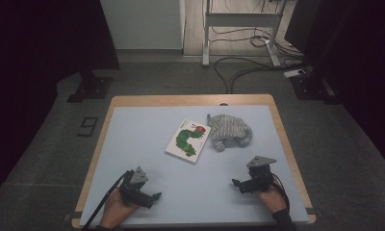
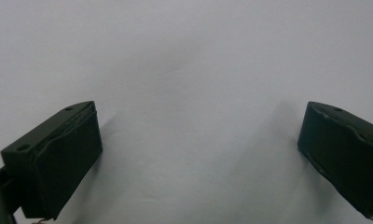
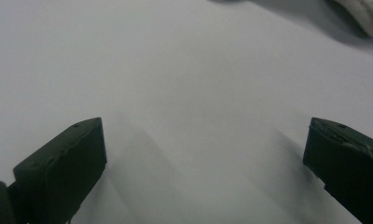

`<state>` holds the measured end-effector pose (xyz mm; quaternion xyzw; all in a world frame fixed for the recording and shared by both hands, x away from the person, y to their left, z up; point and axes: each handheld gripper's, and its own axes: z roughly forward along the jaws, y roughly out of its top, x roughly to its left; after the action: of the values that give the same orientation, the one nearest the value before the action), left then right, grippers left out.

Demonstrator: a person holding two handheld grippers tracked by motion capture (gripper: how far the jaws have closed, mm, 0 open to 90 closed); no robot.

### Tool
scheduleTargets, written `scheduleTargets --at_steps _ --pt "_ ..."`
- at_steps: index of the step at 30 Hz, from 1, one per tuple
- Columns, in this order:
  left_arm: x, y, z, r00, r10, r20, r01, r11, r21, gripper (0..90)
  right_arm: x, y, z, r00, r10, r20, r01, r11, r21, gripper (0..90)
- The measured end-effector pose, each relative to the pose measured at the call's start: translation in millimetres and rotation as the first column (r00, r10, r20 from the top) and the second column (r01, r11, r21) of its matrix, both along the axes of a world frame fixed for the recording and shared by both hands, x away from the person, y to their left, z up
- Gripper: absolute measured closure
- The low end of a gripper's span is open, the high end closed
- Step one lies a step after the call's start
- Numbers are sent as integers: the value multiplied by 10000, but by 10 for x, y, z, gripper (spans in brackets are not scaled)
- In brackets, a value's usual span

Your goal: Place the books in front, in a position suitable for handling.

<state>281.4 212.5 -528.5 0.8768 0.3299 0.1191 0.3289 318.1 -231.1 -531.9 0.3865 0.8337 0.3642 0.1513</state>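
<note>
Right now the left gripper [image 1: 154, 197] rests low with jaws spread wide on nothing. Ahead, between both, lies the caterpillar book [image 1: 187, 140], the grey knitted toy [image 1: 229, 130] just beside it. The right gripper [image 1: 237, 183] gapes too; I'd approach the toy squarely, jaws straddling its bulk.

The left gripper [image 1: 154, 196] lies low in the person's left hand [image 1: 116, 208], jaws spread wide, pointing toward the right gripper [image 1: 235, 183], which faces back, jaws equally wide, in the right hand [image 1: 272, 197].
</note>
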Motion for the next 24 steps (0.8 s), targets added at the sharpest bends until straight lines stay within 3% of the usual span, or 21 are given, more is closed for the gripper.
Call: scheduleTargets --at_steps 7,14,20,24 --pt "0 0 0 10000 -2 0 2 10000 2 0 75 -13 148 9995 -16 330 15 10000 43 0" --pt "0 0 0 10000 2 -2 -2 10000 -4 0 168 15 290 9968 538 594 -539 9985 14 0" --pt "0 0 0 10000 2 2 -2 10000 0 0 254 33 386 9952 492 850 -497 9988 35 0" --pt "0 0 -1 10000 4 1 -4 10000 -4 0 325 27 420 9965 304 778 -309 9995 48 0"
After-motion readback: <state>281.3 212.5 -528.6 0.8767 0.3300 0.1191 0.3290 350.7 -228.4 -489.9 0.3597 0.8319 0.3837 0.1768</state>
